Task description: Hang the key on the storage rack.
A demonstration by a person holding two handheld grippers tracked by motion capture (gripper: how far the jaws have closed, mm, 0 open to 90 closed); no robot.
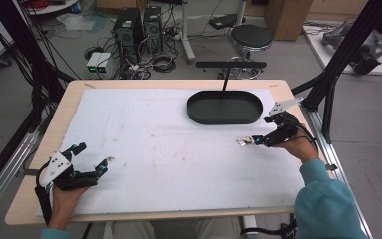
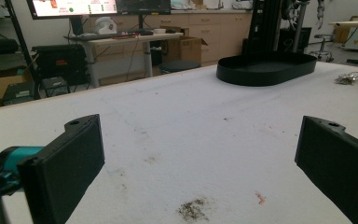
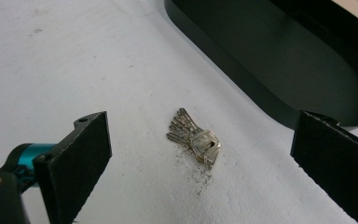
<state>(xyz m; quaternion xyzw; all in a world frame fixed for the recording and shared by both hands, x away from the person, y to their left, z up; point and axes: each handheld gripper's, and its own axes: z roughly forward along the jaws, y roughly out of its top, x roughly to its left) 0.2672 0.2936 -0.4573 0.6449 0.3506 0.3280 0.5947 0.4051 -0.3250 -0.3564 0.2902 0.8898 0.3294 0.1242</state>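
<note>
Surface: a wooden surface (image 1: pixel 40 144) with a big white sheet (image 1: pixel 169 149) laid over most of it. The sheet has small dark smudges and a little red mark on it.

Keys: a small bunch of silver keys (image 3: pixel 195 140) lies flat on the white sheet, near the long side of the tray but not touching it. The keys fan out from one ring. Some dark specks sit on the sheet right by them. In the high view the keys (image 1: pixel 242 141) are a shiny bit just in front of the right tool. In the left gripper view they (image 2: pixel 346 78) look tiny and far off.

Tray: a black oval tray (image 1: pixel 224 118) with a low wall sits at the far side of the sheet. I cannot see anything inside it.

Right tool: the right tool (image 3: pixel 200 163) is spread wide. Its two black jaws stand one on each side of the keys and do not touch them. In the high view a hand in a blue-green sleeve (image 1: pixel 323 199) holds this tool (image 1: pixel 258 140) at the right side.

Left tool: the left tool (image 2: pixel 198 158) is spread wide too, with nothing between its jaws. It (image 1: pixel 99 167) is at the near left corner of the sheet, well apart from the keys and the tray.
</note>
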